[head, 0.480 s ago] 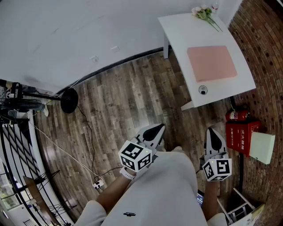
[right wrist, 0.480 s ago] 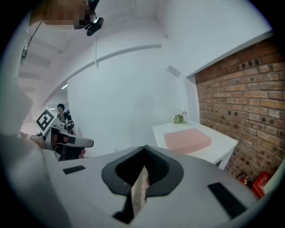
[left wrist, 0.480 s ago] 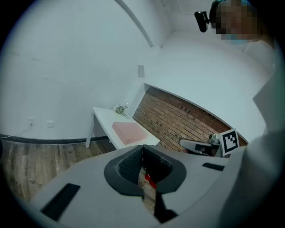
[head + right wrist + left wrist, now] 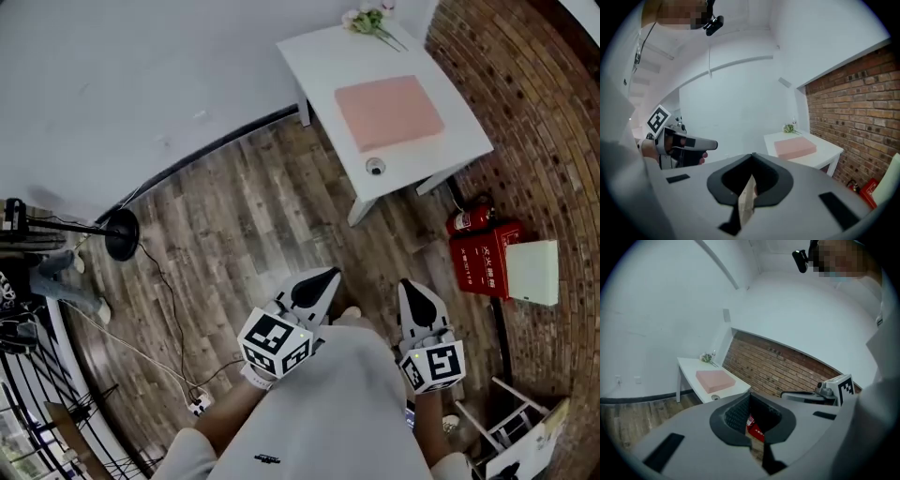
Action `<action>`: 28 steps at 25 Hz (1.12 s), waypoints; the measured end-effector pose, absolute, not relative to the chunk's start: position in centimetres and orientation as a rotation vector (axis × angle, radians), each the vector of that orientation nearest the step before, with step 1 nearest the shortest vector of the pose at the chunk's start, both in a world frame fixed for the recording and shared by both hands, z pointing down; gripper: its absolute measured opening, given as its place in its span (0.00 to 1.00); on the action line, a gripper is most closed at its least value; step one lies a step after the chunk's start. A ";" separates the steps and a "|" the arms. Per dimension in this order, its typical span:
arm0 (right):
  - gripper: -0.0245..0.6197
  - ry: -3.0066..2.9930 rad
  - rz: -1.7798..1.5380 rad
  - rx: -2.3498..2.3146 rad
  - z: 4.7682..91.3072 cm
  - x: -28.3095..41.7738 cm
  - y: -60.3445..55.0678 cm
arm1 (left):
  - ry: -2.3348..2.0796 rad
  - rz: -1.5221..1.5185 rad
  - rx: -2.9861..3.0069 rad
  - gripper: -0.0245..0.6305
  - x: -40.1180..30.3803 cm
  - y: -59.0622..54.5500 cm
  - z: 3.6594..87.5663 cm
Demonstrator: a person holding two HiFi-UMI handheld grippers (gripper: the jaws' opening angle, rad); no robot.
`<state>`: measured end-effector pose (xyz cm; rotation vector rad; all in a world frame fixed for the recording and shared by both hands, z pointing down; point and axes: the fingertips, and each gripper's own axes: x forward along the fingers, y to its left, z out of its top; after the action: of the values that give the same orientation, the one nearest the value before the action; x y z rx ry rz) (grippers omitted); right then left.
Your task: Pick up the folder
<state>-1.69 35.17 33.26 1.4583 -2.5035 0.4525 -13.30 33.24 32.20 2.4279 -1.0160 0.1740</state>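
Observation:
The folder (image 4: 389, 111) is a flat pink rectangle lying on a white table (image 4: 319, 56) by the brick wall, far ahead of both grippers. It also shows as the pink folder (image 4: 715, 379) in the left gripper view and the pink folder (image 4: 794, 146) in the right gripper view. My left gripper (image 4: 321, 279) is held close to the person's body over the wooden floor, shut, with nothing in it. My right gripper (image 4: 413, 289) hangs beside it, also shut and holding nothing. Both point towards the table, slightly downward.
A small round object (image 4: 375, 166) sits on the table's near edge and flowers (image 4: 370, 19) at its far end. A fire extinguisher (image 4: 466, 220), a red box (image 4: 487, 258) and a white box (image 4: 532, 272) line the brick wall. A stand base (image 4: 122, 234) with cables is on the left.
In the head view the table and folder have shifted left and slightly down, and the grippers sit a little further left. Both grippers stay shut.

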 end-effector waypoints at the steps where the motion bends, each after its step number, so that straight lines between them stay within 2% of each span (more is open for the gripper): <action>1: 0.05 -2.518 0.483 1.472 33.1 -1.0 35.9 | -1.007 0.181 2.439 0.07 -12.3 34.0 31.9; 12: 0.05 -2.646 0.533 1.570 31.3 5.0 39.0 | -1.067 0.207 2.477 0.07 -7.3 37.5 29.7; 18: 0.05 -2.808 0.406 1.470 30.8 6.3 40.5 | -1.068 0.191 2.399 0.07 -5.4 38.1 30.7; 22: 0.05 -2.870 0.498 1.522 30.5 8.0 40.5 | -1.067 0.201 2.396 0.07 -4.1 38.3 30.6; 28: 0.05 -2.849 0.426 1.461 31.0 7.5 38.0 | -1.111 0.176 2.399 0.07 -4.5 35.3 30.0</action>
<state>7.51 38.01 30.95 1.4614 -2.8493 0.4263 -4.53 35.33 30.03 2.3989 -1.1113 0.1762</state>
